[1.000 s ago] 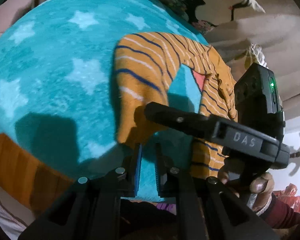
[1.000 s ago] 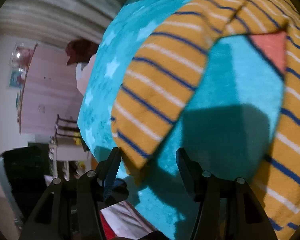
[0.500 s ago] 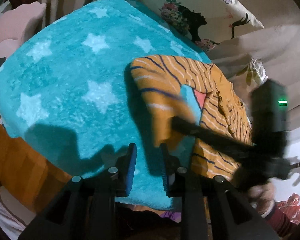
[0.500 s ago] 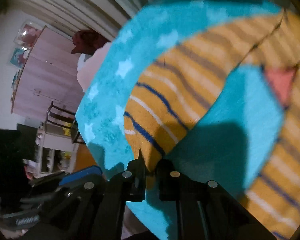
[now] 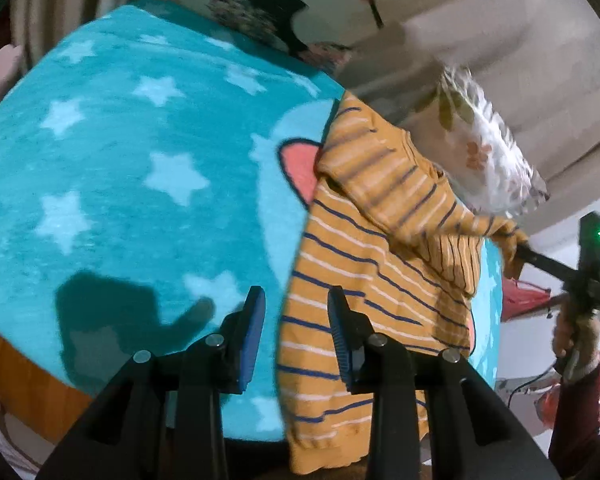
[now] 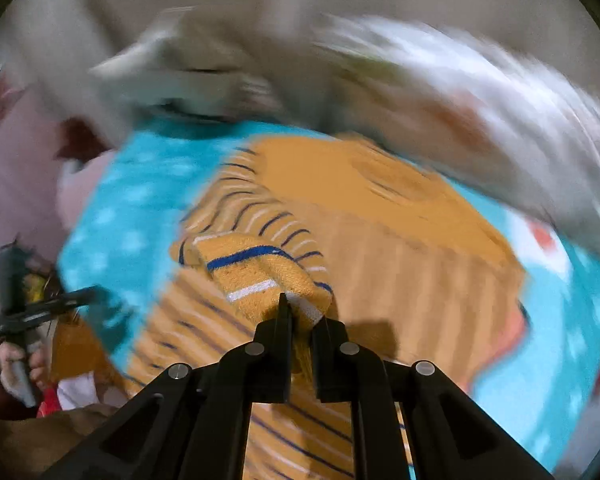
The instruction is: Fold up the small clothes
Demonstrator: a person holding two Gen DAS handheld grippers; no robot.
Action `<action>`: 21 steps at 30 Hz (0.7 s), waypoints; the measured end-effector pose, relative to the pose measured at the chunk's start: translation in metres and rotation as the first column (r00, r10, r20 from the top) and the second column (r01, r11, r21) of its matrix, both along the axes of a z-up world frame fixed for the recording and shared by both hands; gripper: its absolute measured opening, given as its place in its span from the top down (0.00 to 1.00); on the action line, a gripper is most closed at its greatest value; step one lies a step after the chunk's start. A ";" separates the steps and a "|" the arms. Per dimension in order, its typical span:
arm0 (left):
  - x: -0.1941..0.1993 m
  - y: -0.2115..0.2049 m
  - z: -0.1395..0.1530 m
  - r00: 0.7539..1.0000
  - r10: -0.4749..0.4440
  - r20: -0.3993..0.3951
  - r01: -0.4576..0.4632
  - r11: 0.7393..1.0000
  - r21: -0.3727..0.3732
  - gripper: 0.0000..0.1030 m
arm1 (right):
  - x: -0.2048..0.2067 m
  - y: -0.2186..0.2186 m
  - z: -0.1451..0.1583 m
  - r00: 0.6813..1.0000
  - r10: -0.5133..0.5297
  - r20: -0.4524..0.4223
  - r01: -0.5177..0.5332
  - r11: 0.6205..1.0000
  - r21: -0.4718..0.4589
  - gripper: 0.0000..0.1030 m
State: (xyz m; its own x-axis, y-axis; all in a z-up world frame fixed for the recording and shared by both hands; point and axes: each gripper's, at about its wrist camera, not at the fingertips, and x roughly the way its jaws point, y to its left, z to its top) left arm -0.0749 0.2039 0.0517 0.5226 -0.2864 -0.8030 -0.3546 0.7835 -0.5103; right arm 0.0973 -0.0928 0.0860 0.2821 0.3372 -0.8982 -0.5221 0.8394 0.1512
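A small orange sweater with blue and white stripes point(image 5: 364, 280) lies on a teal star blanket point(image 5: 132, 168). My left gripper point(image 5: 296, 332) is open and empty, low over the blanket at the sweater's left edge. My right gripper point(image 6: 302, 320) is shut on the sweater's sleeve cuff point(image 6: 276, 280) and holds it lifted over the sweater body point(image 6: 400, 264). In the left wrist view the right gripper point(image 5: 520, 250) shows at the far right with the sleeve stretched across the sweater. The right wrist view is blurred.
Patterned pillows point(image 5: 496, 152) and beige bedding point(image 5: 500, 40) lie behind the blanket. The blanket's front edge drops to an orange surface point(image 5: 16, 372) at lower left. The left gripper point(image 6: 44, 308) appears at the left of the right wrist view.
My right gripper closed on the sleeve cuff and carried it rightwards across the sweater body. My left gripper opened wider and drew back to the sweater's left edge.
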 end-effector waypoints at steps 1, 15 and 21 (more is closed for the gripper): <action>0.003 -0.005 -0.002 1.000 -0.010 -0.006 0.010 1.000 -0.003 0.70 | 0.013 -0.025 -0.015 0.997 -0.082 0.001 0.082 0.995 -0.061 0.88; 0.063 -0.037 -0.018 0.995 -0.092 -0.045 0.094 0.995 0.044 0.54 | 0.043 0.008 -0.046 0.980 -0.200 0.009 0.199 0.977 0.073 0.66; 0.069 -0.039 -0.031 0.989 -0.126 -0.072 0.134 0.985 0.107 0.49 | 0.037 -0.018 -0.075 0.939 -0.327 -0.108 0.340 0.927 0.155 0.65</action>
State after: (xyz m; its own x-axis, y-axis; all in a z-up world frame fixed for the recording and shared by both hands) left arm -0.0064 0.1646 0.0205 0.4326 -0.2552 -0.8647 -0.2755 0.8758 -0.3963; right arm 0.1347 -0.1106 0.0111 0.3349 0.3846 -0.8602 -0.1969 0.9213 0.3352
